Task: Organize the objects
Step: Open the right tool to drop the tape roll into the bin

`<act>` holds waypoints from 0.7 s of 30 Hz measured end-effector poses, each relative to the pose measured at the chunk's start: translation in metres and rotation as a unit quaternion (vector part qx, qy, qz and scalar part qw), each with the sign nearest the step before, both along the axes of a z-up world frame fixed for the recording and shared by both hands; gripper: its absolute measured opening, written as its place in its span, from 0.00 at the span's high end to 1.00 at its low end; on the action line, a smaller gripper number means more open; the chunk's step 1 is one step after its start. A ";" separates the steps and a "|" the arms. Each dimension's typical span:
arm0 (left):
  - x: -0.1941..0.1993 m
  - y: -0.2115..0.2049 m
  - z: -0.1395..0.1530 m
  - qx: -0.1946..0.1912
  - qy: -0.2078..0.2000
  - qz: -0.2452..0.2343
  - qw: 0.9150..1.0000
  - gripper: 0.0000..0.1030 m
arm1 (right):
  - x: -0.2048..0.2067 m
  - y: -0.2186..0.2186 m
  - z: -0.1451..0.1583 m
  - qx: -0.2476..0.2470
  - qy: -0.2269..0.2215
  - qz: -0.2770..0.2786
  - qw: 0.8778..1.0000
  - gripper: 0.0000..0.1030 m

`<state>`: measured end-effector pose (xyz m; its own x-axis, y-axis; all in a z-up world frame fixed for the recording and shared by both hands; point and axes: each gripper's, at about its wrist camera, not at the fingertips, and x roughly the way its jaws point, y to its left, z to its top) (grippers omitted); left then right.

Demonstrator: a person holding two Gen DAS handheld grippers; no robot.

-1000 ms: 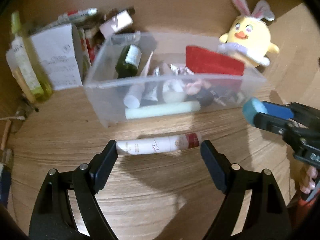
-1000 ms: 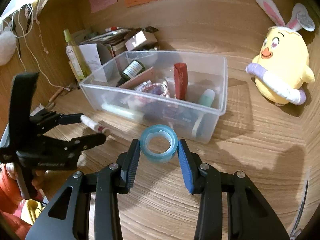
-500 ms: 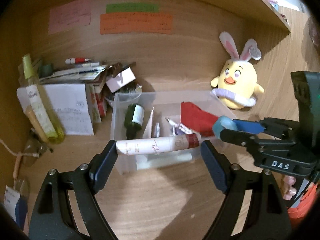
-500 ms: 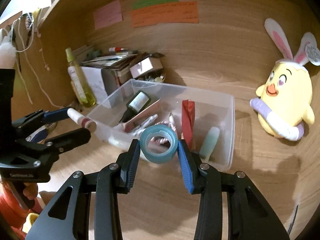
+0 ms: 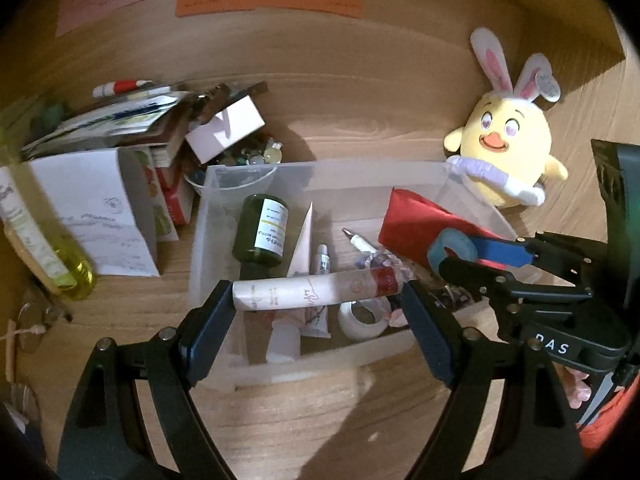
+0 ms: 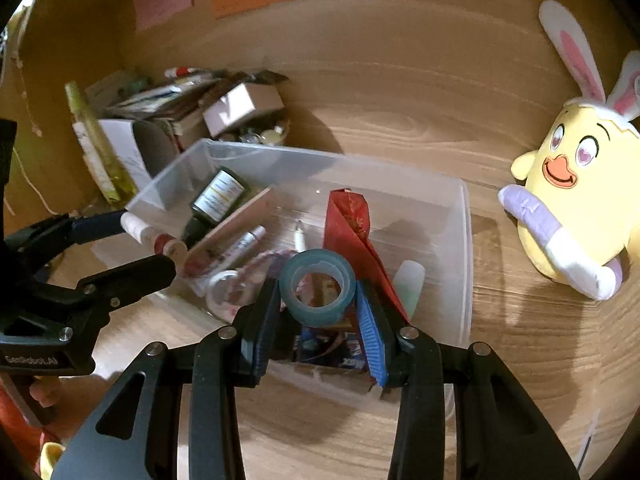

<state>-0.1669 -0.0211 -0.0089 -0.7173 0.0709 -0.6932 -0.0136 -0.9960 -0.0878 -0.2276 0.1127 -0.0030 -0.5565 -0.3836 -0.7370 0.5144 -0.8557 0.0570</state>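
I'm at the drop-off step: my left tool (image 5: 318, 308) pinches the white tube (image 5: 316, 292) endwise and my right tool (image 6: 318, 306) pinches the blue tape roll (image 6: 318, 282), both above the clear bin (image 6: 464, 240), so next I should spread each and release.

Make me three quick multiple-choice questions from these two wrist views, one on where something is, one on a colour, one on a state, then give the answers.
1. Where is the plush chick?
A. in the clear bin
B. on the desk beside the bin
C. on the paper stack

2. What colour is the tape roll?
A. teal
B. orange
C. white

3. What are the left tongs doing?
A. hanging open and empty
B. pinching the red packet
C. gripping a white tube by its ends

Answers: 1 B, it sits outside the clear bin. 2 A, teal between the right tongs. 3 C, the white tube spans both pads above the bin.
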 end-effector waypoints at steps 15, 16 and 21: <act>0.004 -0.001 0.006 -0.001 0.000 -0.016 1.000 0.16 | 0.012 0.004 0.012 -0.015 0.003 0.011 1.000 0.62; 0.008 -0.001 0.008 -0.004 0.006 -0.017 1.000 0.16 | 0.016 0.006 0.015 -0.017 0.008 0.011 1.000 0.62; 0.032 0.001 0.022 -0.011 0.035 -0.024 0.999 0.16 | 0.032 0.015 0.029 -0.035 0.025 0.010 0.999 0.62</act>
<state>-0.1349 -0.0202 0.0133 -0.7607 0.0922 -0.6426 -0.0672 -0.9957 -0.0633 -0.1956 0.1278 0.0263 -0.5833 -0.4442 -0.6801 0.5353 -0.8399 0.0895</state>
